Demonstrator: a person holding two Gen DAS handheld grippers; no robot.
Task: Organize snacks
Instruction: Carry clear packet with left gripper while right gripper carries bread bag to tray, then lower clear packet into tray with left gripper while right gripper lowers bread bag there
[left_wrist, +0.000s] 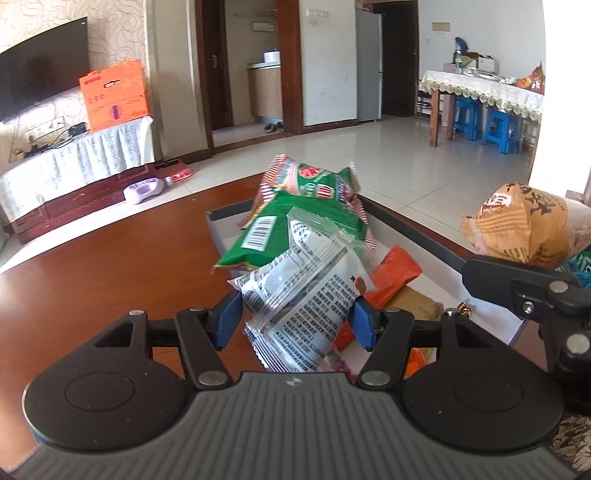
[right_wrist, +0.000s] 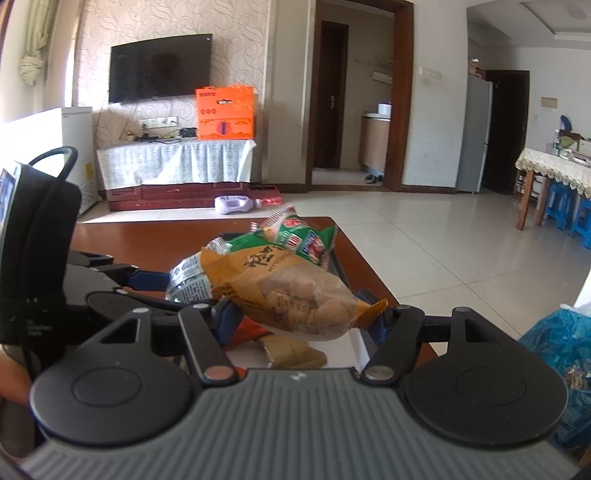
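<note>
Shallow grey-walled tray (left_wrist: 413, 225) sat on reddish-brown wooden desk (left_wrist: 110, 266). Green snack packet (left_wrist: 295, 221) above tray's far end; clear printed packet (left_wrist: 306, 295) before it; orange-brown bread packet (left_wrist: 524, 229) to right.

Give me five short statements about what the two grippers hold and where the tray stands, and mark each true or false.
1. The left gripper is shut on a clear and white snack packet. True.
2. The right gripper is open and holds nothing. False: it is shut on an orange-brown pastry packet.
3. A green snack bag lies over the far part of the tray. True.
4. The tray stands on a glass table. False: it stands on a red-brown wooden table.
5. An orange box stands on the cloth-covered TV cabinet. True.
</note>
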